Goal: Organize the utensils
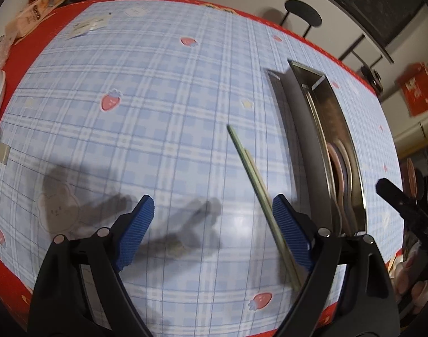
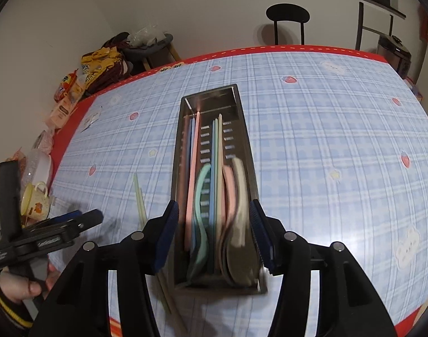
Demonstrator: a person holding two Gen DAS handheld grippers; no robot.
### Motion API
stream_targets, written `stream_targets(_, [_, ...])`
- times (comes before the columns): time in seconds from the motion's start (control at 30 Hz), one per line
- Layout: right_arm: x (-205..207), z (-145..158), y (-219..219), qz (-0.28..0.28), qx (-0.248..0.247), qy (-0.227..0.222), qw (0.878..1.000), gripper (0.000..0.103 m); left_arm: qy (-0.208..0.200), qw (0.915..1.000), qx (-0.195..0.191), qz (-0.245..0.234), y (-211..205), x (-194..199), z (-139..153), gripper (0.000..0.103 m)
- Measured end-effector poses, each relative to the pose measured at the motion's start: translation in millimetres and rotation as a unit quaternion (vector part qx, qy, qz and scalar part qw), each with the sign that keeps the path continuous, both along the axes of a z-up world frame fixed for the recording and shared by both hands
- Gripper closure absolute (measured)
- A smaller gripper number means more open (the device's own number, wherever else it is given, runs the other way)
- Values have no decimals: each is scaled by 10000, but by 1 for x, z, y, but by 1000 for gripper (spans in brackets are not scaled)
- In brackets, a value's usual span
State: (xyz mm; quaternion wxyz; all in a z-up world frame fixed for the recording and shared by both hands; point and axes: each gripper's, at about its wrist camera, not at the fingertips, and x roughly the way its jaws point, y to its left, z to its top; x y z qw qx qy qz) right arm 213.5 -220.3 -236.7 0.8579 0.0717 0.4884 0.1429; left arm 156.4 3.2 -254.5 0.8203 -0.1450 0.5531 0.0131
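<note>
Left gripper (image 1: 212,230): jaws wide, empty, green chopsticks (image 1: 250,174) beside right pad.
Right gripper (image 2: 212,236): jaws apart, straddling metal utensil tray (image 2: 243,129).
Room: bare tablecloth (image 1: 157,112) left, to red edge.

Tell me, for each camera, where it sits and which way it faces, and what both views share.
Left wrist: sits on the left tongs, looks down at the green chopsticks on the tablecloth; its own blue pads and the right tongs show.
Right wrist: sits on the right tongs, looks down into the metal utensil box; the left tongs and a hand show.
Shared: chopsticks, box, tablecloth.
</note>
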Motion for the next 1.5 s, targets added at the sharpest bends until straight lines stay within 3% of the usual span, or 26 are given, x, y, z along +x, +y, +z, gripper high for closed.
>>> stream_targets(0.17, [-29, -6, -12, 75, 83, 72, 9999, 47, 149, 9998, 35, -138, -6, -12, -9, 18])
stream_targets(0.23, [-39, -10, -14, 126, 24, 114, 9999, 35, 189, 9997, 31, -181, -8, -17, -12, 18])
stream_targets(0.33, [-53, -13, -12, 107, -175, 96, 9997, 25, 241, 9992, 100, -302, -13, -24, -16, 18])
stream_targets(0.53, [-73, -23, -1, 439, -189, 159, 9987, 25, 449, 9974, 196, -526, -20, -39, -31, 17])
stream_targets(0.57, [-76, -26, 2, 526, -136, 201, 9983, 27, 476, 9972, 197, -537, -21, -39, -33, 17])
stream_targets(0.73, [-83, -44, 14, 784, -57, 523, 9955, 67, 433, 9969, 258, -600, -23, -43, -31, 17])
stream_targets(0.8, [-85, -50, 22, 925, -67, 636, 9937, 76, 412, 9970, 265, -604, -24, -44, -30, 17])
stream_targets(1.13, [-91, -64, 53, 1469, -620, 743, 9844, 89, 474, 9976, 299, -418, -9, -53, -32, 17])
stream_targets(1.5, [-89, -64, 70, 1726, -850, 564, 9797, 89, 467, 9978, 283, -372, -3, -58, -29, 16])
